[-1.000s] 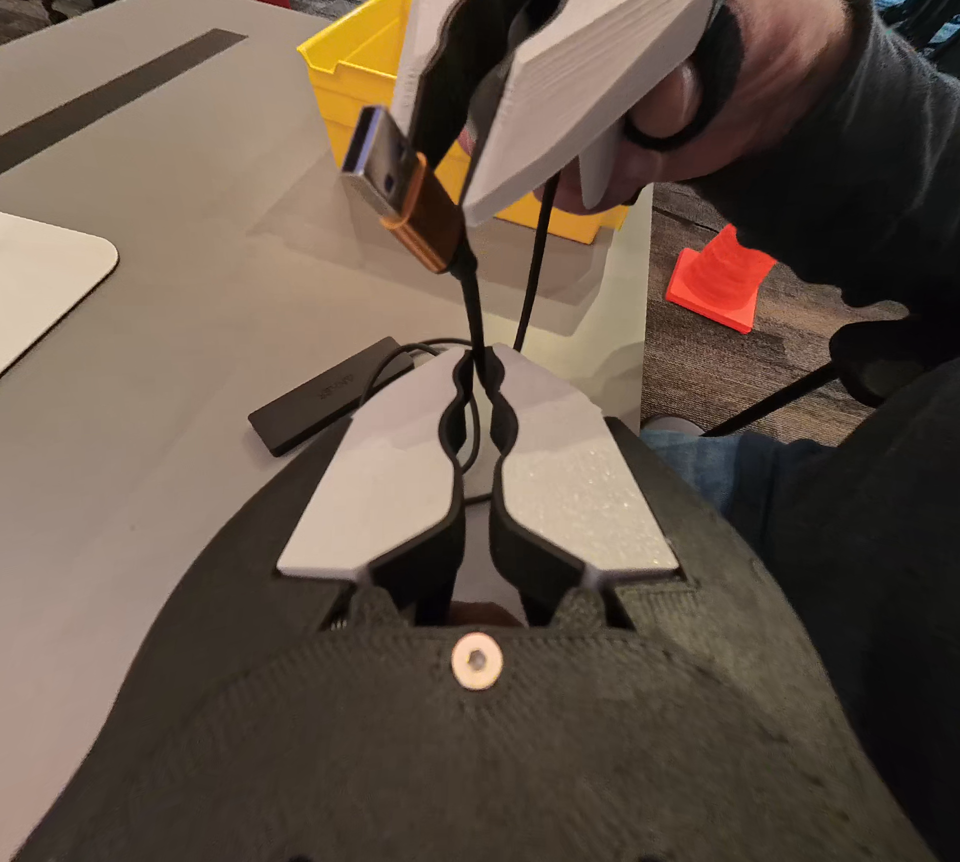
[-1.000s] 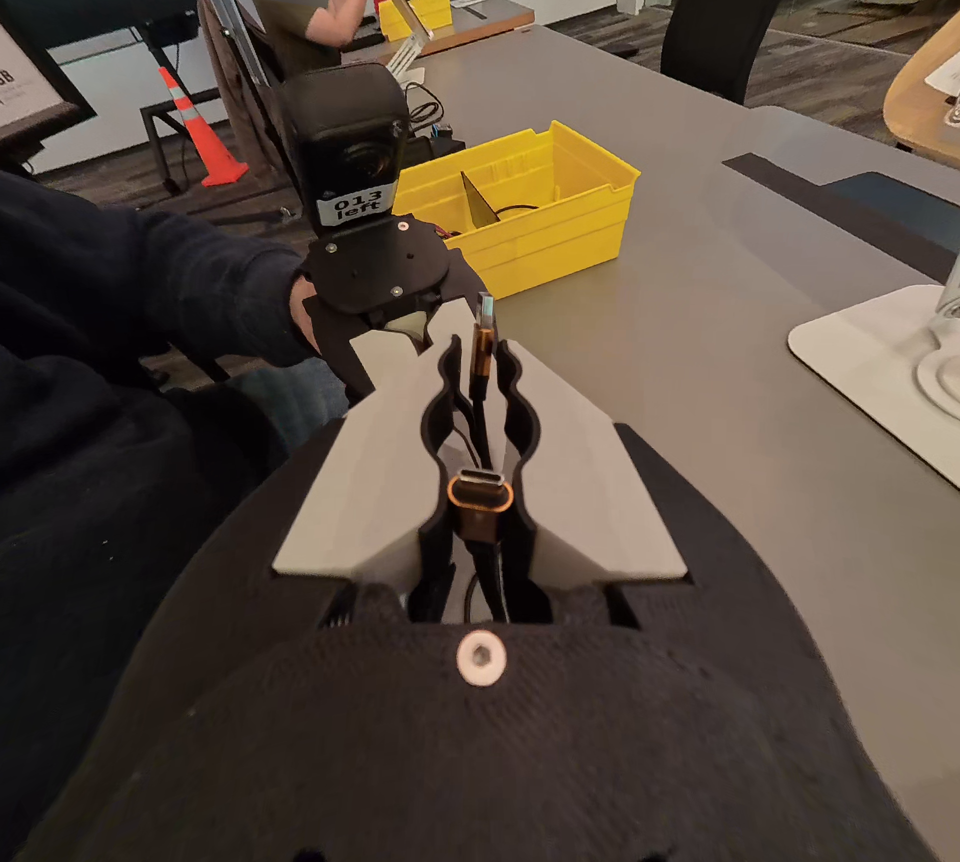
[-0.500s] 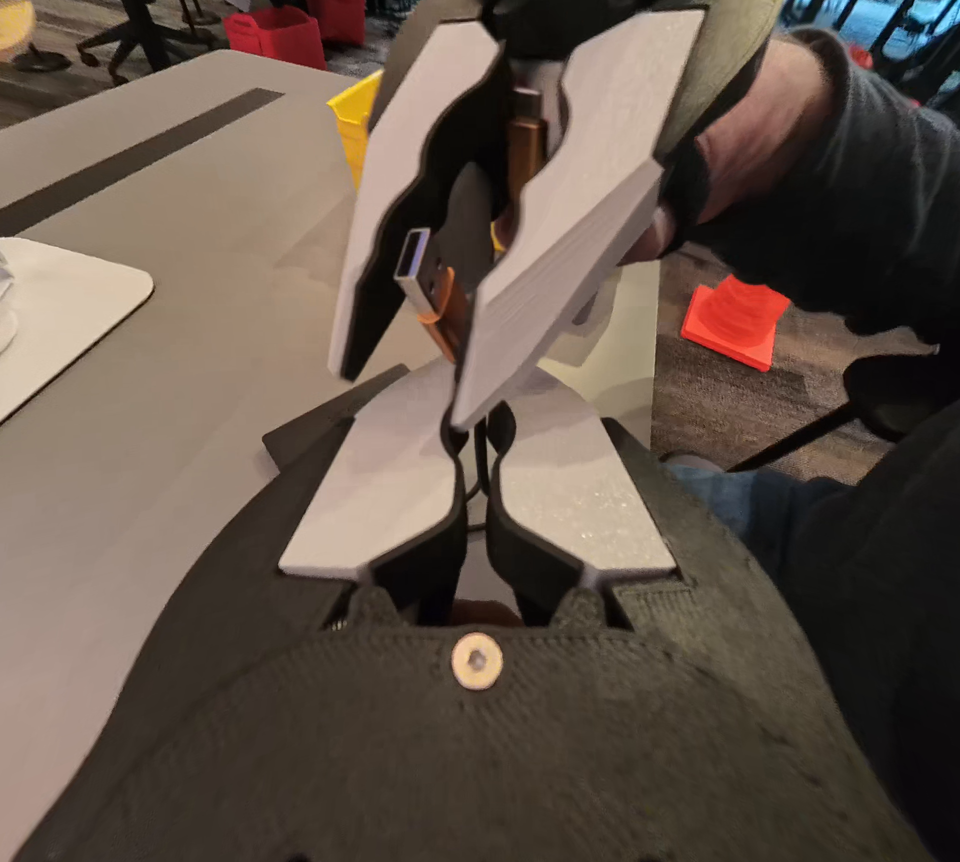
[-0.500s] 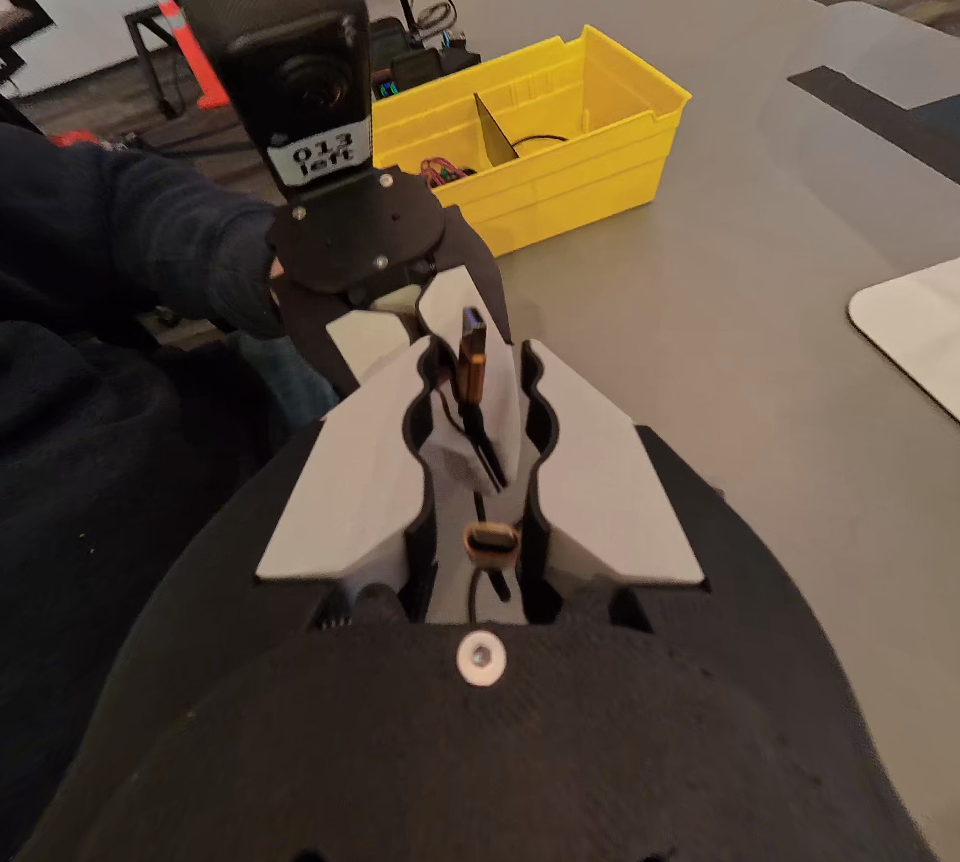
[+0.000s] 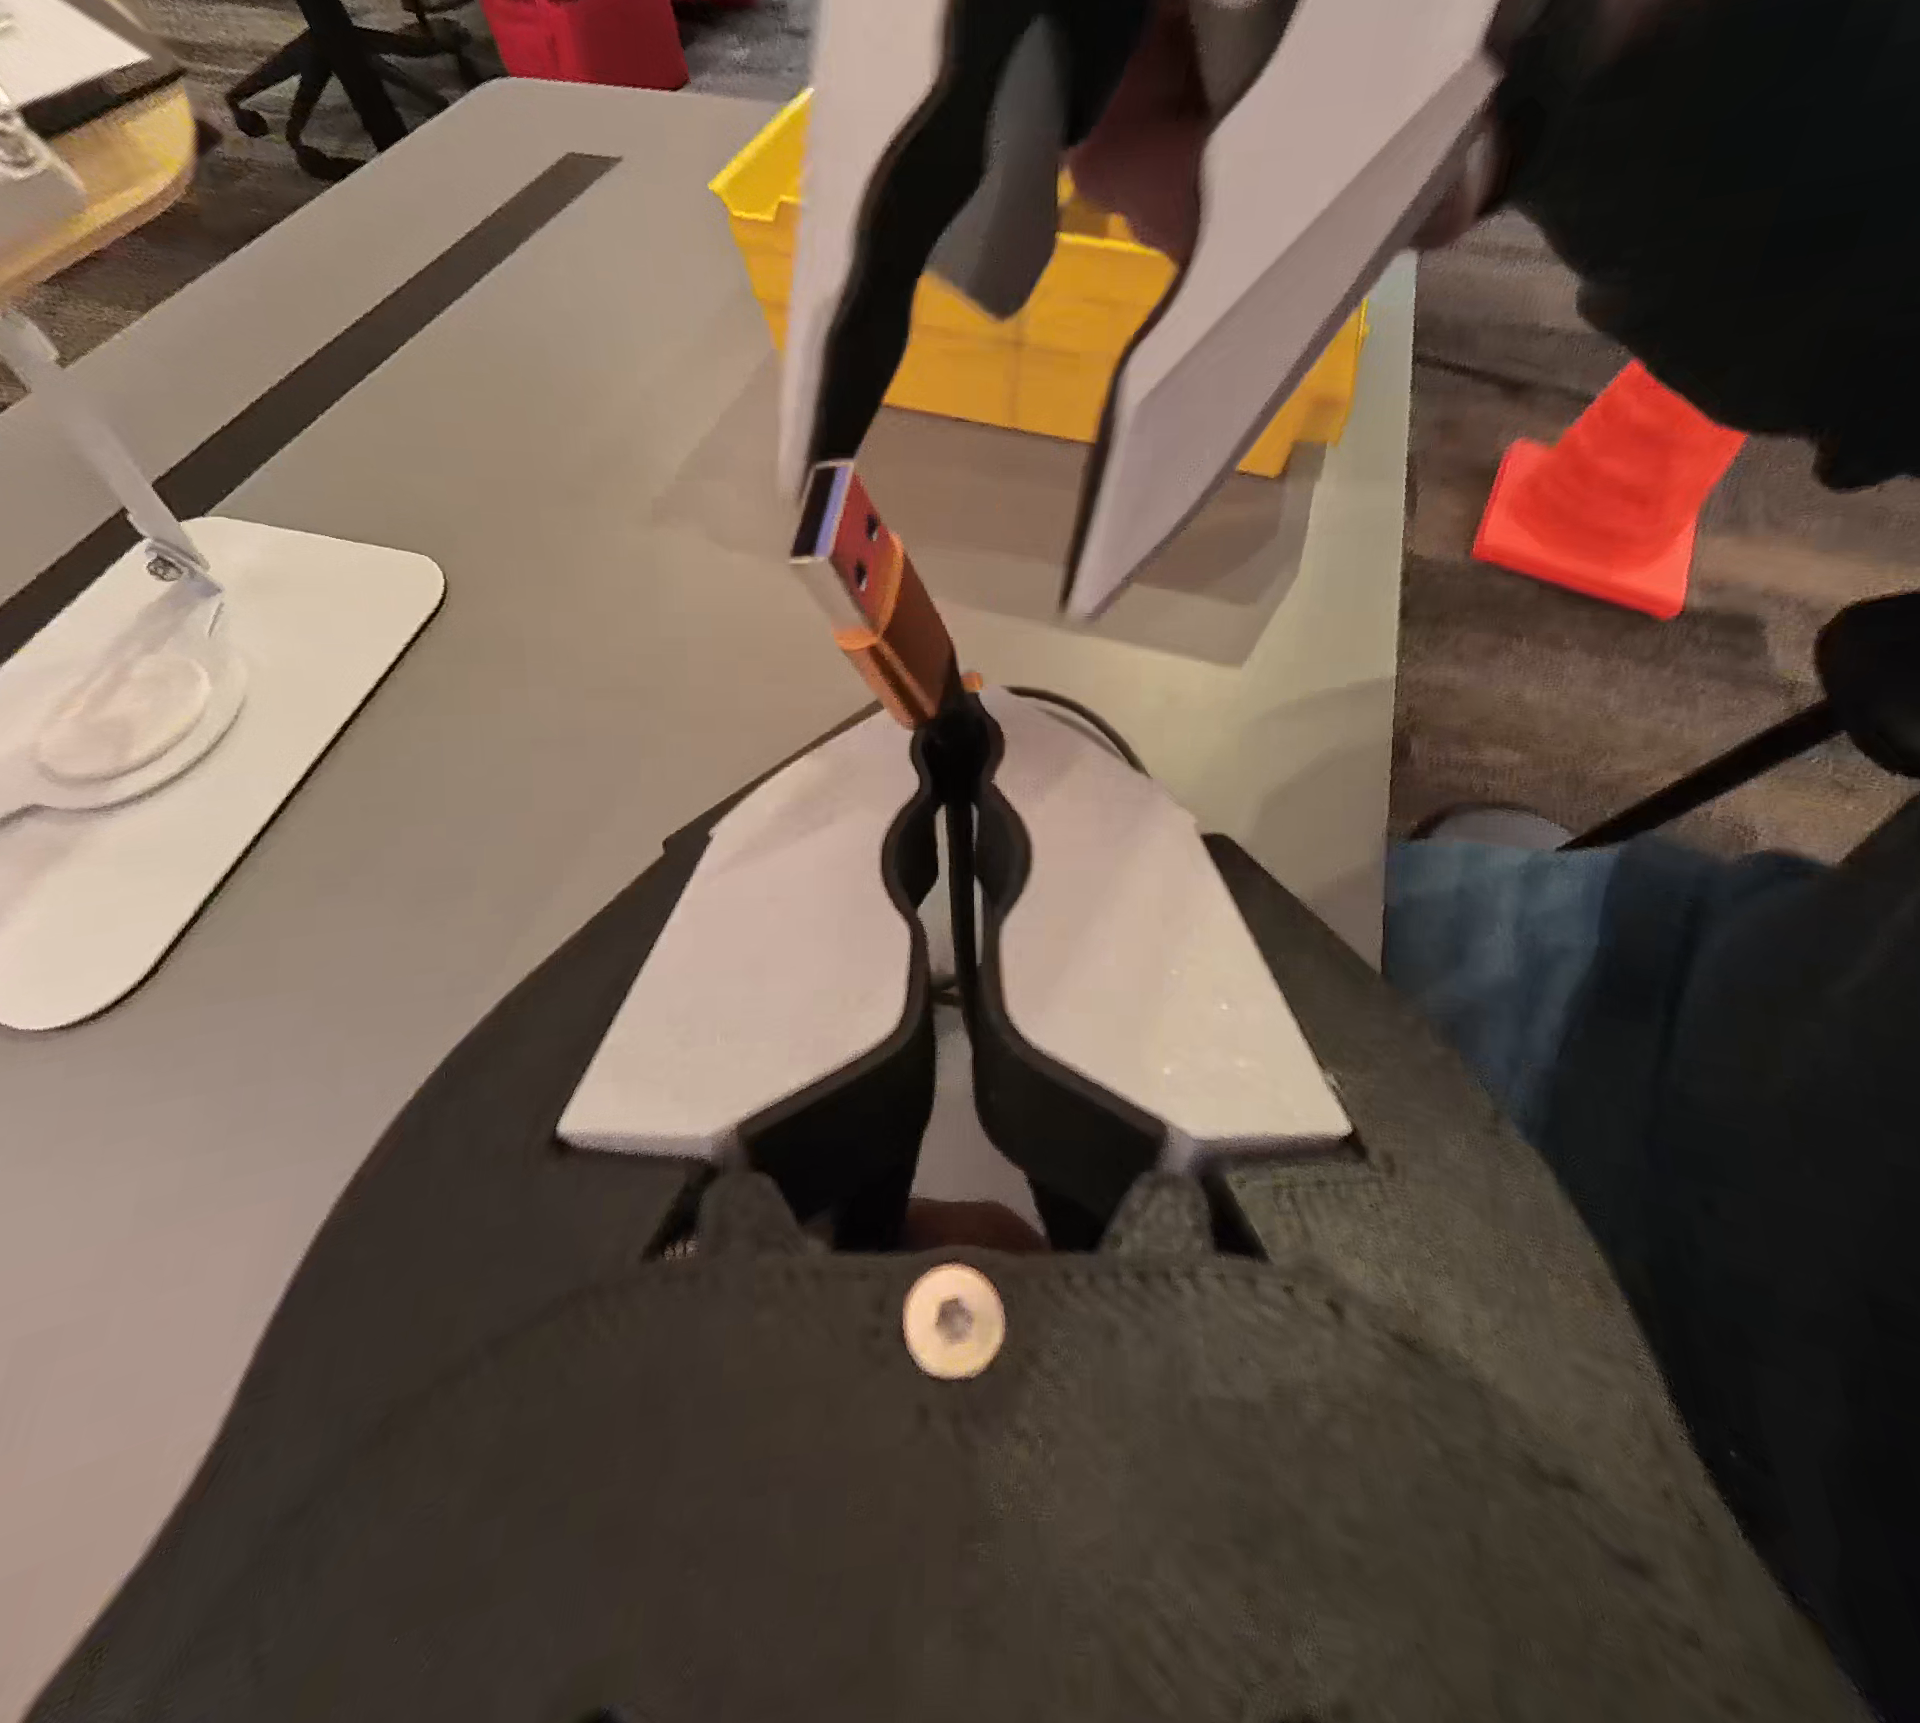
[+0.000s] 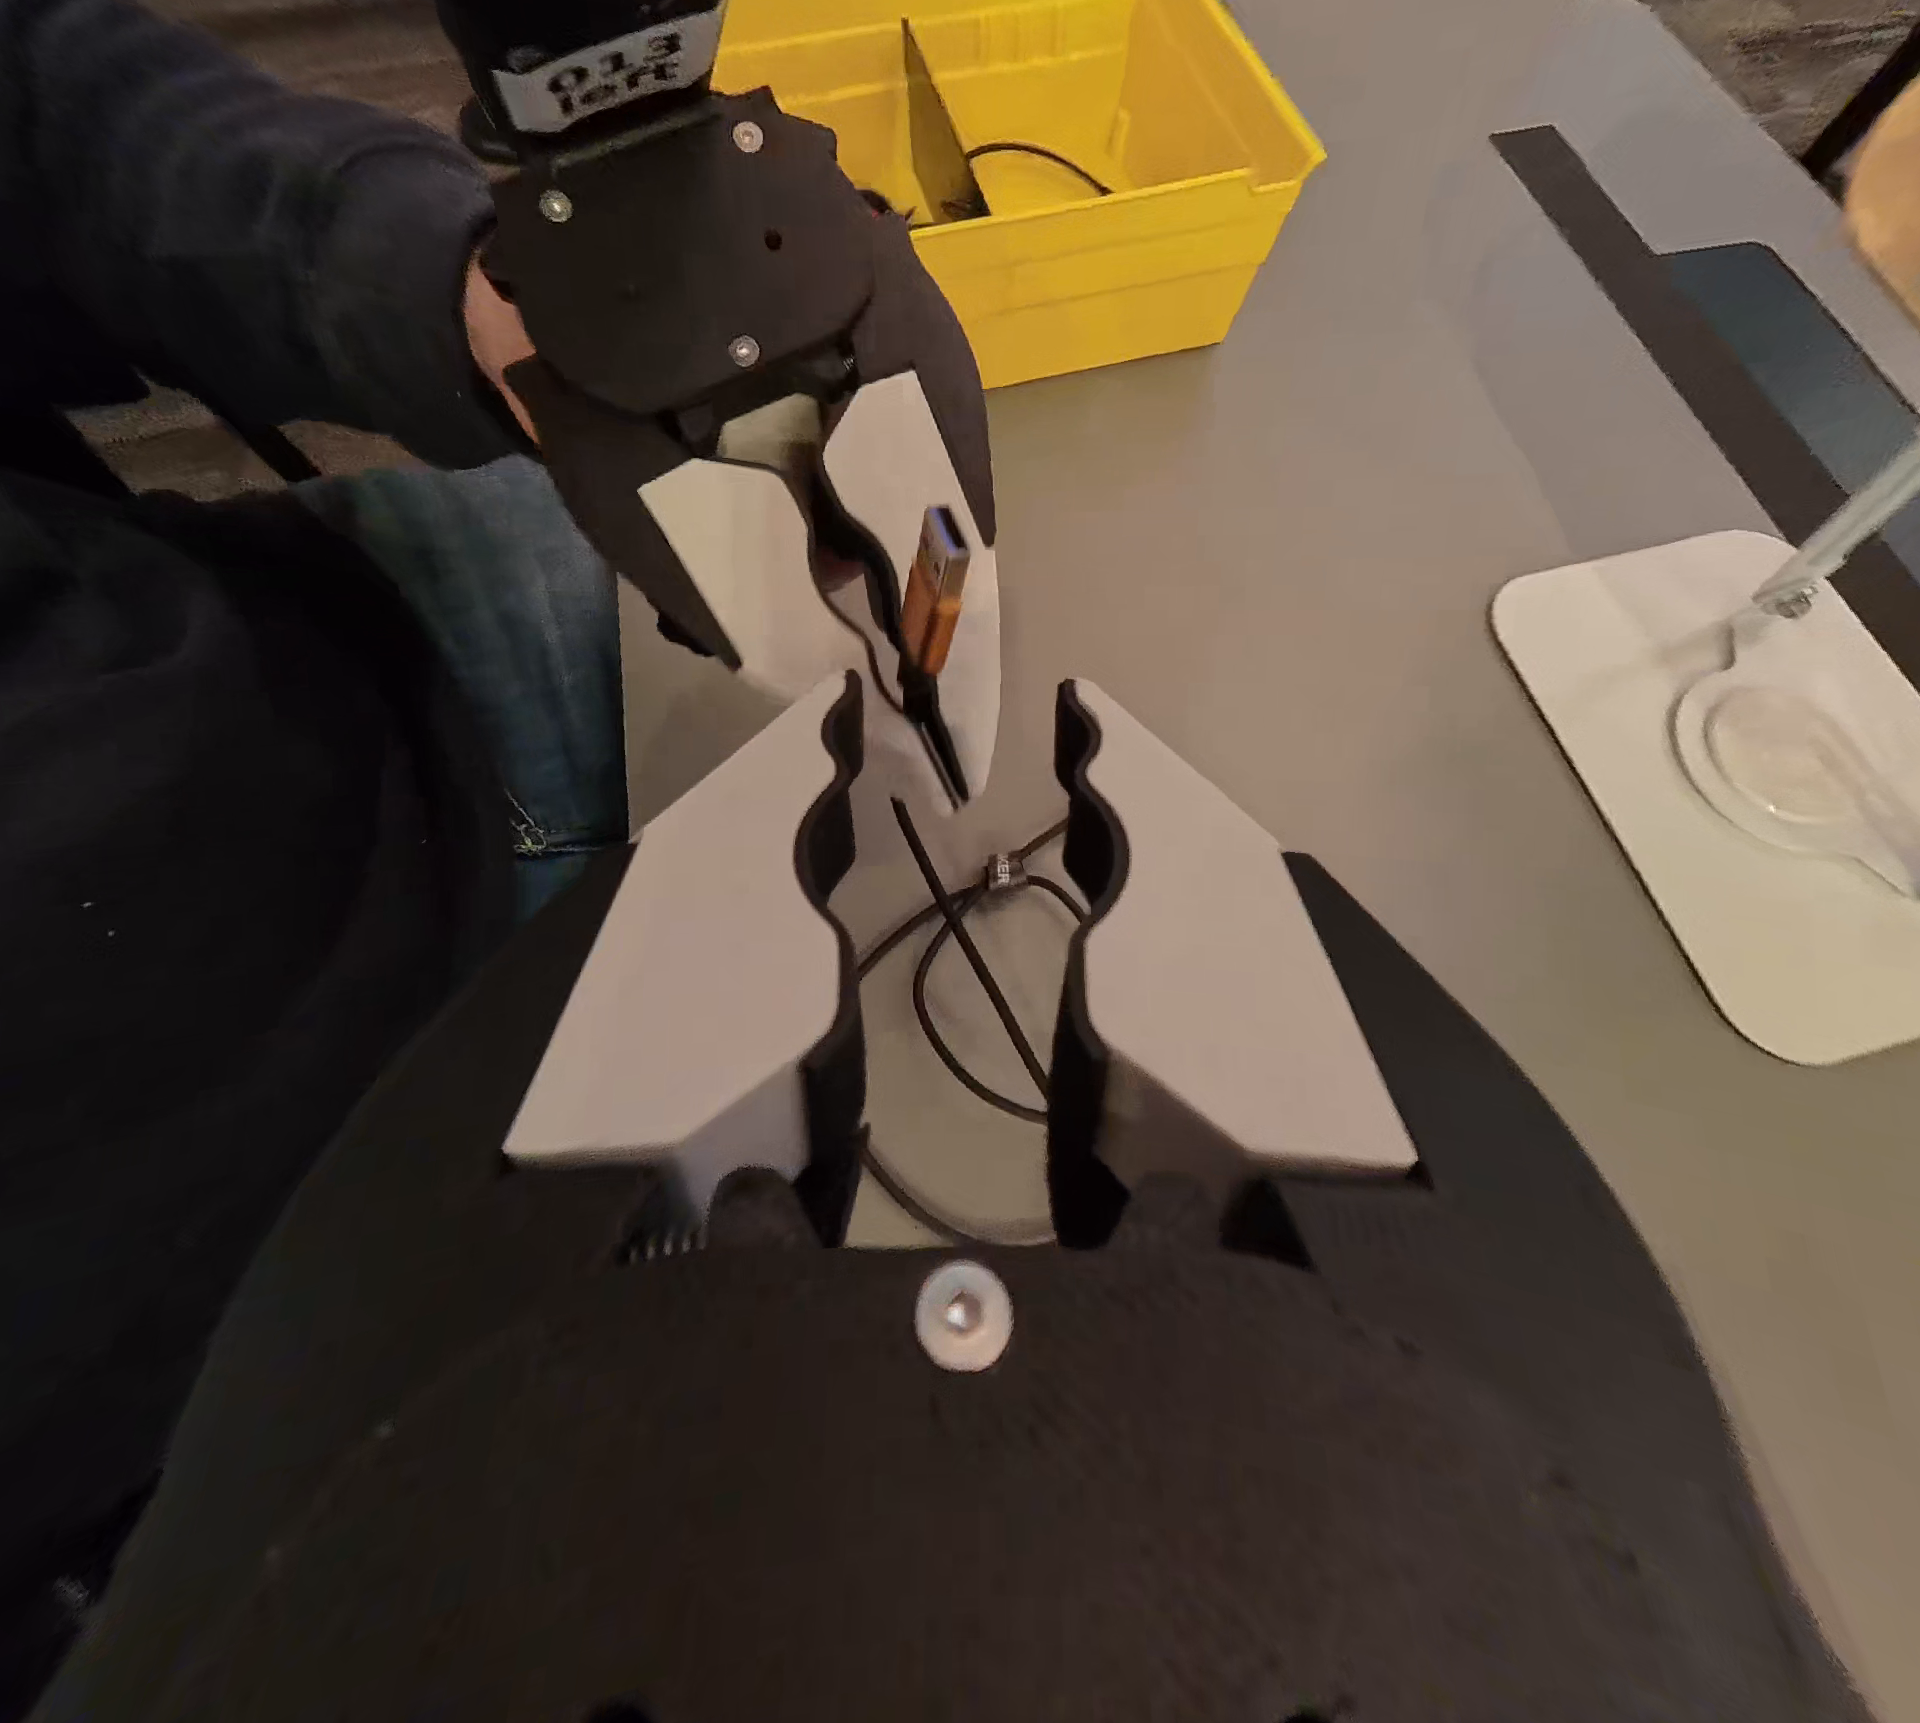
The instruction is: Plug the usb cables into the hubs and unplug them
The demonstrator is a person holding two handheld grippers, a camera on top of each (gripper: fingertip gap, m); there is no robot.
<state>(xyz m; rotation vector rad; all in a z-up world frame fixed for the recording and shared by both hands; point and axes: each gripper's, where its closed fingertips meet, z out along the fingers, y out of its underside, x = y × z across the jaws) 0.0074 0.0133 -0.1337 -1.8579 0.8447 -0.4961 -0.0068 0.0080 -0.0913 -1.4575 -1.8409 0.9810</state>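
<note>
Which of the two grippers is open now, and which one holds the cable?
The right gripper is open and empty. The left gripper is shut on the black cable, just below the orange plug.

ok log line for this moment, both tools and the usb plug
left tool: shut on cable below plug | usb plug: in air, unplugged | right tool: open, empty, beside plug | hub: not in view
</note>
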